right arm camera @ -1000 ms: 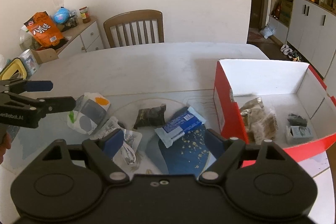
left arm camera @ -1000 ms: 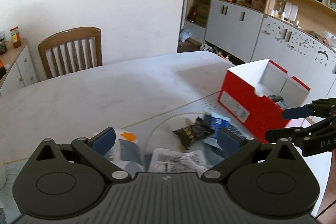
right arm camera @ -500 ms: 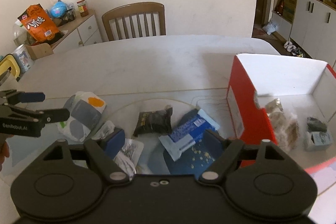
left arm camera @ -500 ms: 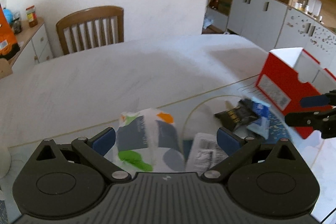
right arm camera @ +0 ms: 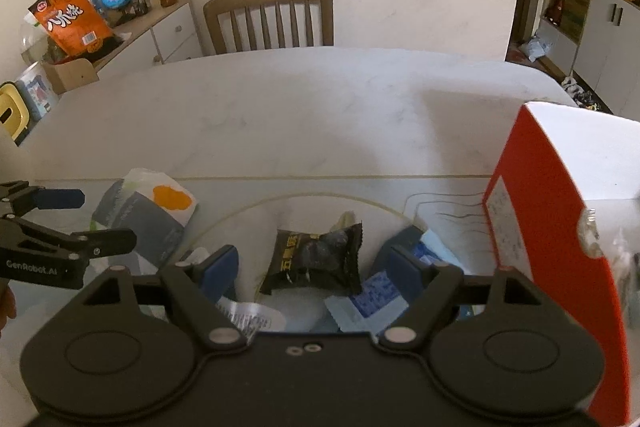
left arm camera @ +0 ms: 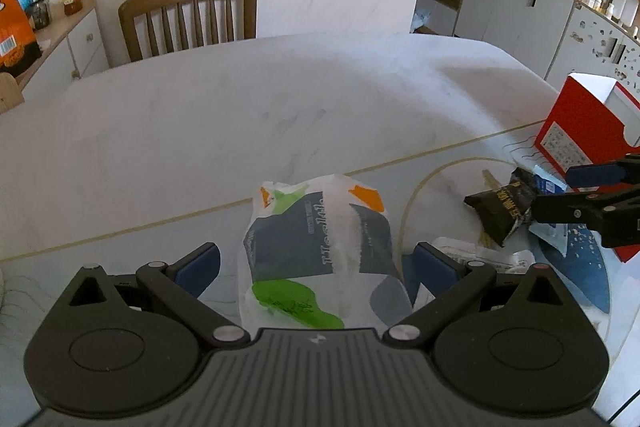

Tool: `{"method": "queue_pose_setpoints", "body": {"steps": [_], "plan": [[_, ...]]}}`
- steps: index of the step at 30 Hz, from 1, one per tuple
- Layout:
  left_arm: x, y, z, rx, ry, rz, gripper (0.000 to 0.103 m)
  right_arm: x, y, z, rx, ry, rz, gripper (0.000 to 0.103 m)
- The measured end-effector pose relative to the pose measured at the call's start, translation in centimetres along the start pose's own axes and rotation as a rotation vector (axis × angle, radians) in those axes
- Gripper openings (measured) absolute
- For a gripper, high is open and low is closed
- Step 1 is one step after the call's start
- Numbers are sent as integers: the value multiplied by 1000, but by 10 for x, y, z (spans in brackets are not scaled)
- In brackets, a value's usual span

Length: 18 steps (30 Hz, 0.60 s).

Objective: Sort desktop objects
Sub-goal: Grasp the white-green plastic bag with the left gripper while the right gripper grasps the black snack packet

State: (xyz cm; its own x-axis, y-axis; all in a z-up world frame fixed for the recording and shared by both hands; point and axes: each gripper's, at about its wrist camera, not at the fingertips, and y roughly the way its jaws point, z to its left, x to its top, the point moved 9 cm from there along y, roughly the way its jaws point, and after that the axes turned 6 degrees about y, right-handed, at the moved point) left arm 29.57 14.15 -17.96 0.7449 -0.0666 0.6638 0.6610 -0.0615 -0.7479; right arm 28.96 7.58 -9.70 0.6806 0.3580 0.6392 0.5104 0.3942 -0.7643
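On the pale marble tabletop (left arm camera: 280, 115) lie four packets beside one red-and-white cardboard box (right arm camera: 552, 227), which stands at the right. The white plastic pouch with grey, green and orange patches (left arm camera: 320, 255) lies flat, its long axis running away from the left hand-held gripper (left arm camera: 316, 263), whose blue pads stand wide apart on either side of it, low and level, not touching it. The right hand-held gripper (right arm camera: 312, 267) is likewise spread, straddling the small black foil snack packet (right arm camera: 316, 259), which lies tilted, with its top end pointing away. A blue-and-white wrapper (right arm camera: 384, 291) lies just right of that, and a crumpled white printed sachet (left arm camera: 480, 255) lies nearest.
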Motion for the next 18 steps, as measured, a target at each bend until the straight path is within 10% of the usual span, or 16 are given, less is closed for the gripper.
{"method": "queue_pose_setpoints", "body": {"steps": [18], "plan": [[-14,29,4,-17,-35,36,102,-6,42,-2,-9,-20,71,66]]}}
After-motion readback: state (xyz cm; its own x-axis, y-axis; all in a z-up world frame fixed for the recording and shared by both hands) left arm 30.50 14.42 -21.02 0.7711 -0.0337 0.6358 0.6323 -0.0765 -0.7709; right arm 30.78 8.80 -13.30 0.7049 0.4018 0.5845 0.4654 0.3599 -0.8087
